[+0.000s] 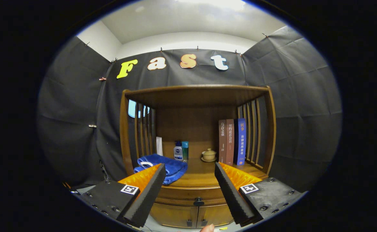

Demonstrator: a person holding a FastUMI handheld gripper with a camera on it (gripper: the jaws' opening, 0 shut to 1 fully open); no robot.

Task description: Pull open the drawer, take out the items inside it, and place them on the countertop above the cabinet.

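Tool (190,167) wide open, holding nothing.
We see the shut drawer (191,195) with its dark knob (198,202) low between the fingers.

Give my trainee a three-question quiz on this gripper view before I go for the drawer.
1. True or false: the drawer is already pulled open.
2. What lies on the countertop just beyond one of the fingers? A) blue towel B) a plate C) a pair of scissors
3. What stands between the bottles and the books?

Key:
1. False. It is shut, and its knob sits between the fingers of the open gripper, untouched.
2. A.
3. A small lidded cup.
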